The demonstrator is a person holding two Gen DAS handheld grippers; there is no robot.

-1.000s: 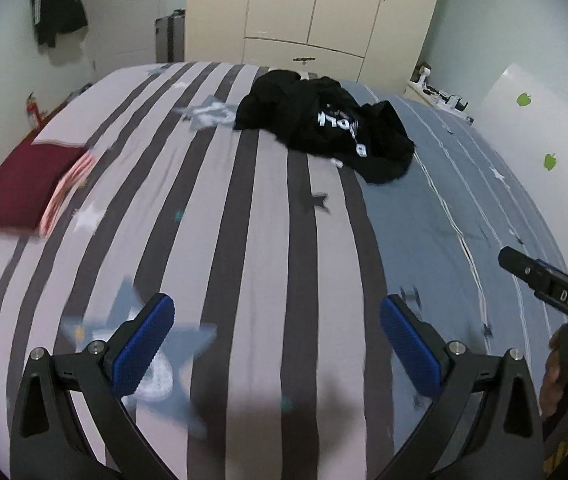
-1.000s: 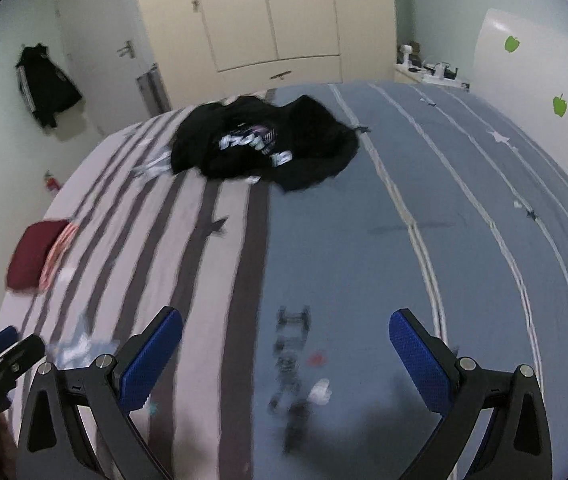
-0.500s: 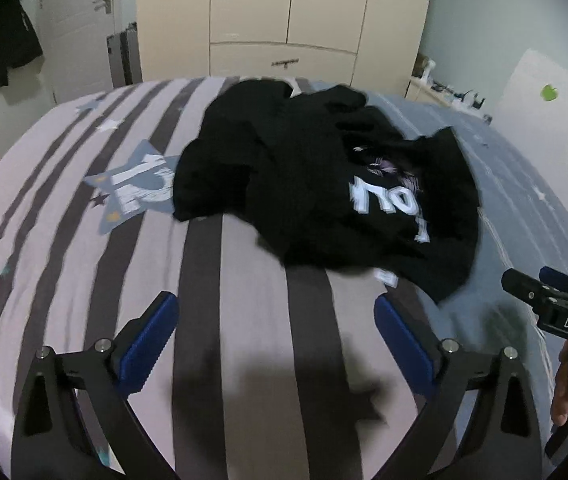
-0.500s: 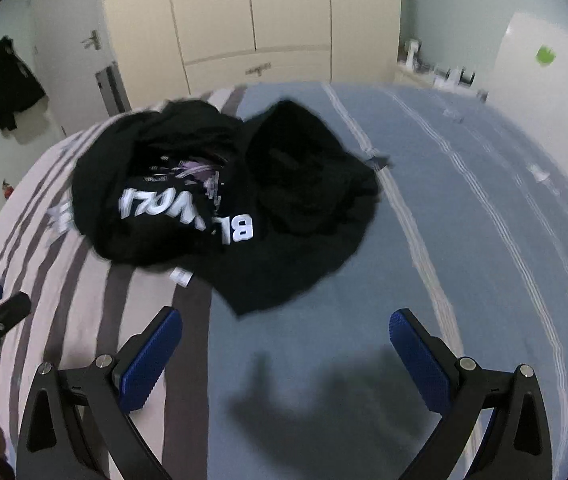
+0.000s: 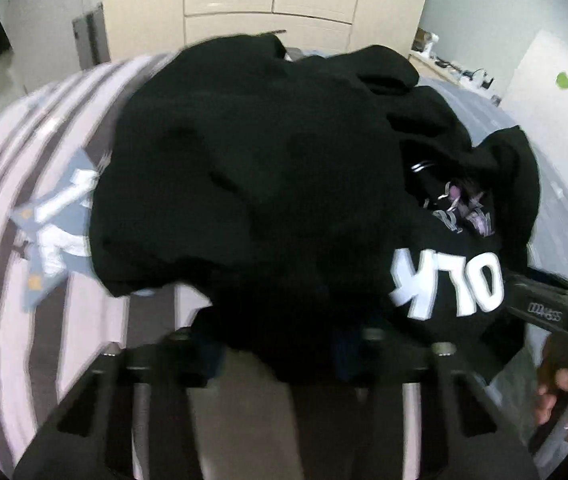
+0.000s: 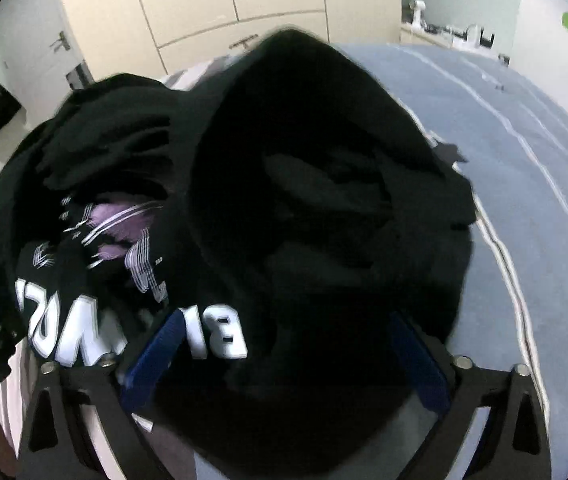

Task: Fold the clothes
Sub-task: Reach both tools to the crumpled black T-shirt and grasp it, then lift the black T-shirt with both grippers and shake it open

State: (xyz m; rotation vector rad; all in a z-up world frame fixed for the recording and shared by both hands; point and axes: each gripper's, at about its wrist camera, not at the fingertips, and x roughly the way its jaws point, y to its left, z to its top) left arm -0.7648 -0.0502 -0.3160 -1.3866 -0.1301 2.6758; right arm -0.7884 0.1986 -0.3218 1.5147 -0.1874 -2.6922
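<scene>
**Tongs dive into the sweatshirt**

Right tongs (image 6: pixel 284 354) are spread wide around the near edge of the crumpled black sweatshirt (image 6: pixel 304 208) on the bed (image 6: pixel 544 240), ready to pinch. Left tongs (image 5: pixel 276 354) are buried in blurred cloth; whether they're pinching, I cannot tell.

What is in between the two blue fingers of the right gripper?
The black hoodie. In the right wrist view its crumpled near edge fills the gap of the right gripper, whose blue fingers stand wide apart.
</scene>
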